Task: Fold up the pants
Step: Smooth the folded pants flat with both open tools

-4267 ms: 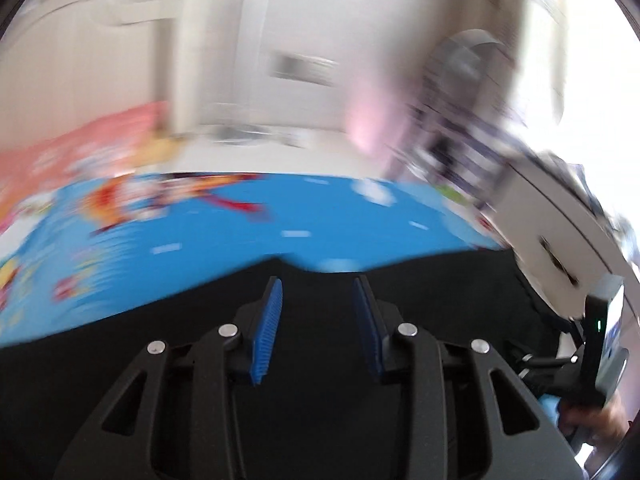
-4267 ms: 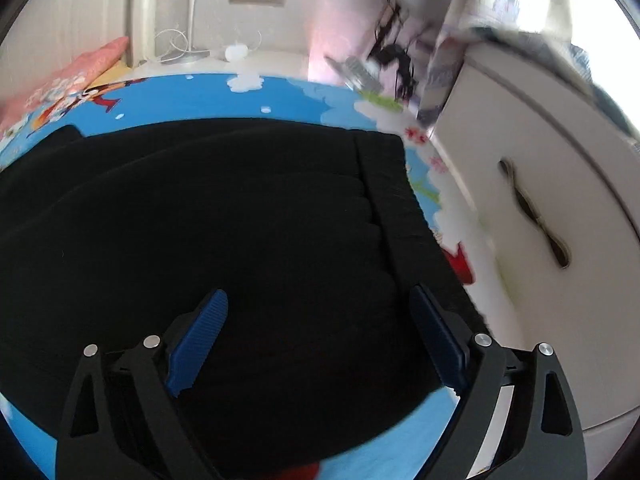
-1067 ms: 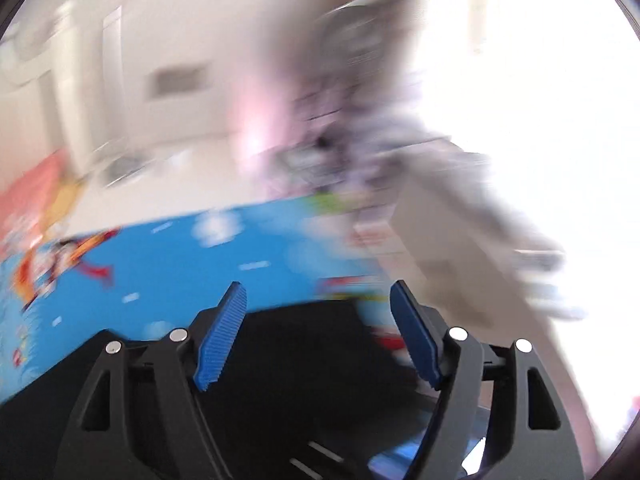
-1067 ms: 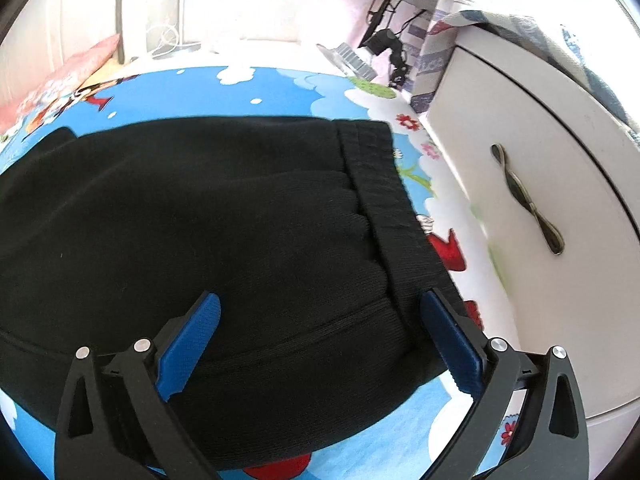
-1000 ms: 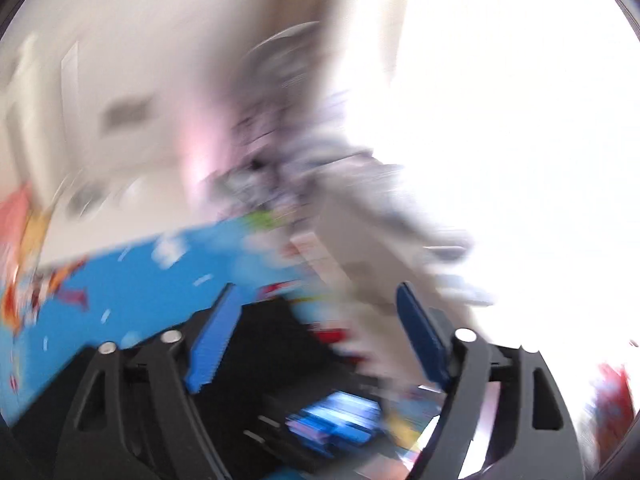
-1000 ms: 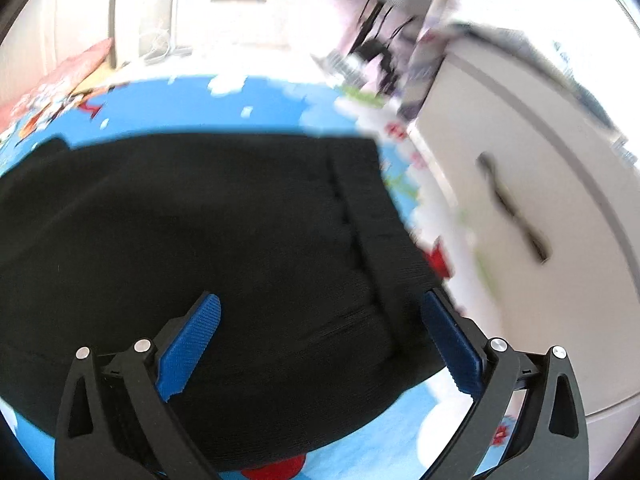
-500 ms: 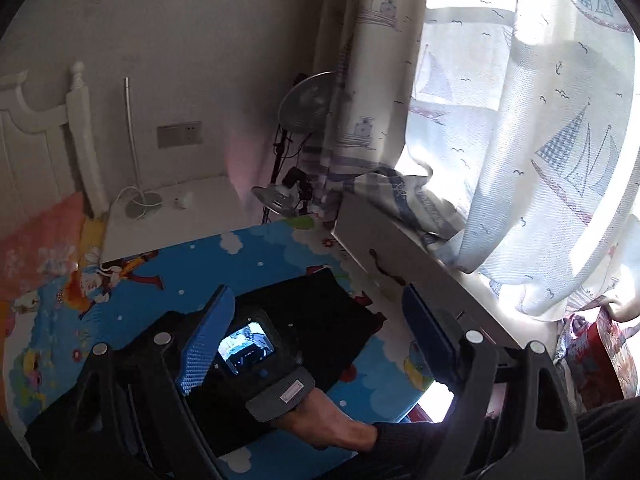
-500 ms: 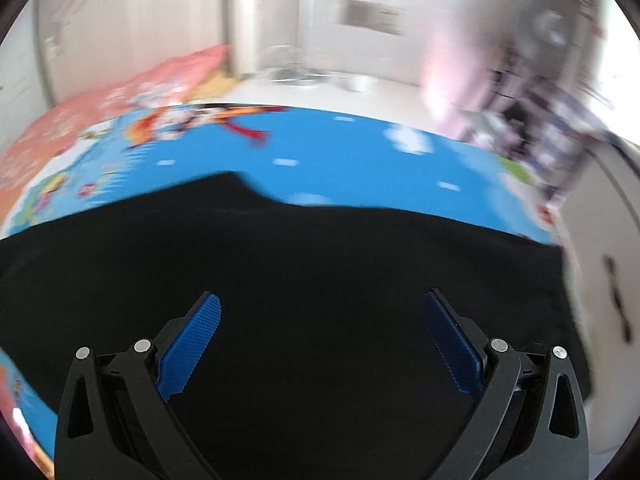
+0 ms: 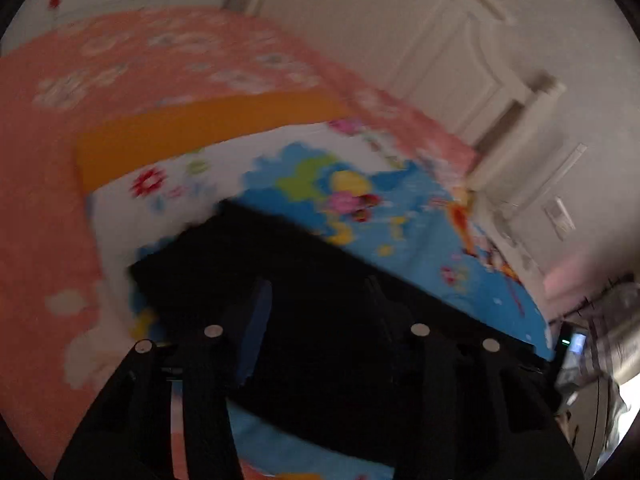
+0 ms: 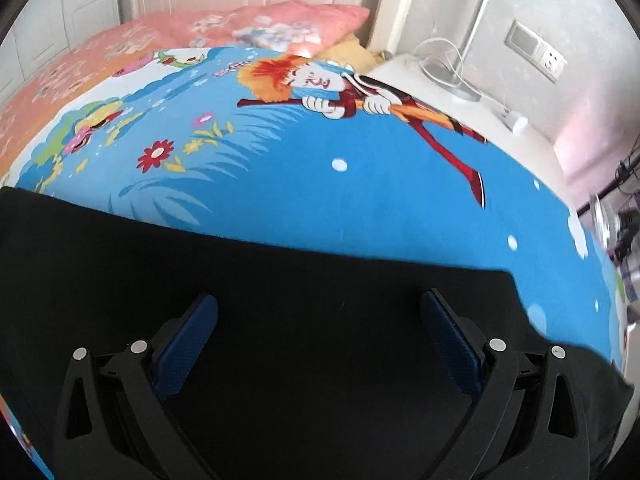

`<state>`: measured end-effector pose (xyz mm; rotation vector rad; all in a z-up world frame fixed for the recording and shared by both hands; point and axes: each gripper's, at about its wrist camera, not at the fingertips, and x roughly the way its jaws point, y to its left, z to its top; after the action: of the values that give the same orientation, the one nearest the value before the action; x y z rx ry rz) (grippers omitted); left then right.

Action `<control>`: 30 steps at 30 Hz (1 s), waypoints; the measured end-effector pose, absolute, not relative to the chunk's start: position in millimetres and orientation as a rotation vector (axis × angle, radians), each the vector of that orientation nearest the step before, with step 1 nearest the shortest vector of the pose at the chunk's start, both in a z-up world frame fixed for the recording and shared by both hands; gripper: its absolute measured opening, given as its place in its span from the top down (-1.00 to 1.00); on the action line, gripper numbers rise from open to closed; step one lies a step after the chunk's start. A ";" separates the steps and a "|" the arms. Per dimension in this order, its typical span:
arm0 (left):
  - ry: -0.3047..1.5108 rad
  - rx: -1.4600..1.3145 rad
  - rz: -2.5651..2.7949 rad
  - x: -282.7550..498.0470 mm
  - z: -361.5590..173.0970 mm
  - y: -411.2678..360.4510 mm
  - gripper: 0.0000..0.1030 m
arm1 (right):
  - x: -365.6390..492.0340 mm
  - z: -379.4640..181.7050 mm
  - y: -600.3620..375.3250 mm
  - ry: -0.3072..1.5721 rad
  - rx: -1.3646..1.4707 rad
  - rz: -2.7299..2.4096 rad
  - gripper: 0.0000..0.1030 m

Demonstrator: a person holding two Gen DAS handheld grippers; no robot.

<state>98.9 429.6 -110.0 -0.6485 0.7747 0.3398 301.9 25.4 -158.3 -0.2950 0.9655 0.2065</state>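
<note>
**Black pants flat on the bed; both grippers above them**

The black pants (image 10: 280, 300) lie spread flat on the bed's blue cartoon sheet (image 10: 360, 200). In the right wrist view their far edge runs straight across the sheet, ending in a corner toward the right. Beyond the pants, the sheet shows a printed cartoon figure (image 10: 340, 92). A pink floral pillow (image 10: 280, 28) lies at the head of the bed, well beyond the pants. To the right of the pillow stands a white bedside surface carrying a coiled white cable (image 10: 444, 64), with a wall socket (image 10: 536, 52) above it.

The right gripper (image 10: 320, 324) hangs over the pants, its blue fingers (image 10: 188, 344) spread wide. Whether the tips touch the cloth cannot be told; nothing is pinched between them.

The left wrist view is blurred and dark. The left gripper (image 9: 316, 320) is above the pants (image 9: 320, 272), near one end of the garment, where a corner of the cloth lies on the sheet. Its fingers (image 9: 256, 328) are closing and stand partly apart. Black cloth fills the gap behind them, but whether they grip it cannot be told. An orange and pink cover (image 9: 180, 128) lies on the bed beyond that end of the pants.
</note>
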 end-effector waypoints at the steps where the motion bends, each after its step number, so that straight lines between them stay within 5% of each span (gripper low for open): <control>1: 0.803 -0.685 0.381 87.9 -127.4 452.5 0.09 | 300.3 -155.6 26.6 0.956 -0.323 0.201 -0.87; 4: 0.819 -0.827 0.410 67.7 -160.0 493.8 -0.24 | 295.8 -145.6 26.4 0.911 -0.334 0.136 -0.89; 9: 0.802 -0.943 0.354 75.7 -184.5 513.3 -0.25 | 274.1 -121.0 44.4 0.864 -0.133 0.386 -0.91; 11: 0.782 -0.945 0.313 90.7 -184.6 516.9 0.18 | 268.6 -123.0 69.5 0.861 -0.149 0.454 -0.91; 12: 0.796 -0.907 0.337 96.2 -180.0 512.9 0.76 | 265.1 -124.5 81.2 0.853 -0.164 0.480 -0.91; 13: 0.794 -0.843 0.359 102.6 -169.0 510.4 0.91 | 262.1 -125.6 91.0 0.842 -0.179 0.498 -0.91; 17: 0.722 -0.671 0.357 112.7 -131.4 494.2 0.91 | 262.2 -143.4 138.3 0.791 -0.302 0.498 -0.91; 21: 0.860 -0.753 0.430 111.1 -180.2 503.6 0.68 | 282.7 -164.2 148.7 0.885 -0.339 0.436 -0.91; 24: 0.786 -0.629 0.565 99.4 -153.4 486.7 0.10 | 285.2 -165.9 145.7 0.891 -0.323 0.434 -0.91; 30: 0.663 -0.313 0.303 154.5 -104.4 409.1 0.07 | 283.4 -167.3 147.2 0.892 -0.331 0.432 -0.92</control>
<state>154.5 409.1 -104.4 -0.3135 0.6631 0.3032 283.4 147.2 -167.3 -0.3314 0.8917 0.4317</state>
